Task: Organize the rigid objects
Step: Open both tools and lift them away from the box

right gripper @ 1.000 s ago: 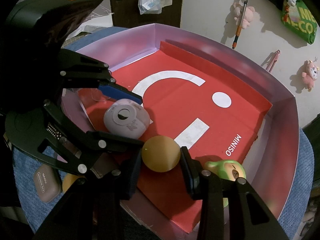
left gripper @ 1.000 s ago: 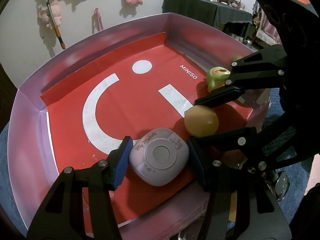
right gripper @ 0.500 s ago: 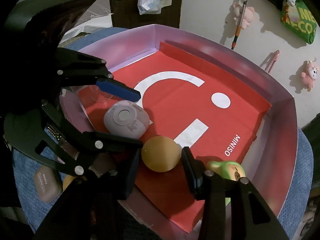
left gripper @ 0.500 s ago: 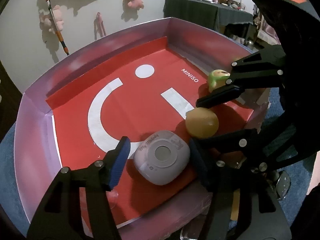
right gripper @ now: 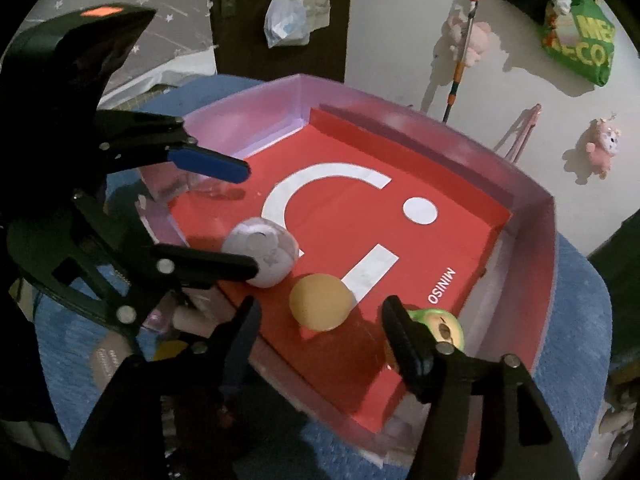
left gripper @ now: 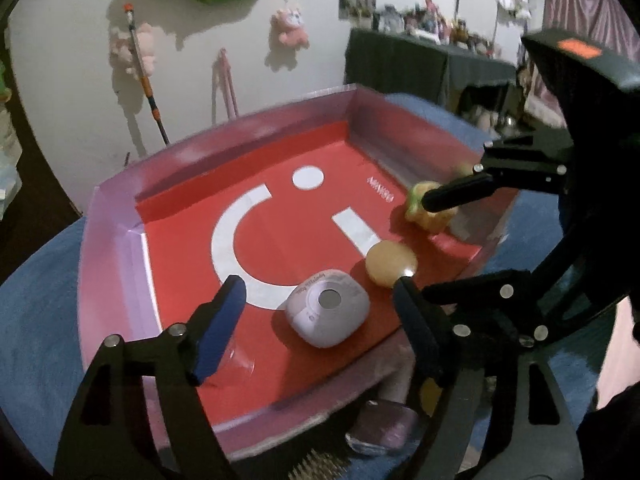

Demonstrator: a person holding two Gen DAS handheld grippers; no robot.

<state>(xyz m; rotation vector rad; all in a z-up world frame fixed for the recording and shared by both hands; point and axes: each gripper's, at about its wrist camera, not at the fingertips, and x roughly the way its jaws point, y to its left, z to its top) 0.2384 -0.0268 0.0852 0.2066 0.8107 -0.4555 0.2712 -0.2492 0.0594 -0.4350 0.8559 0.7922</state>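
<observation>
Both jaws opening, nothing clamped: left gripper (left gripper: 316,320) over white rounded plastic case (left gripper: 328,313), right gripper (right gripper: 320,330) over tan ball (right gripper: 321,302); could roll.

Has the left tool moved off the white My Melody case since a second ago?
Yes. The left tool has lifted back toward the tray's near wall, its jaws opening, and the My Melody case lies free on the red liner.

Pink plush toys (left gripper: 290,28) (small ones) hang on the wall (left gripper: 72,32).
</observation>
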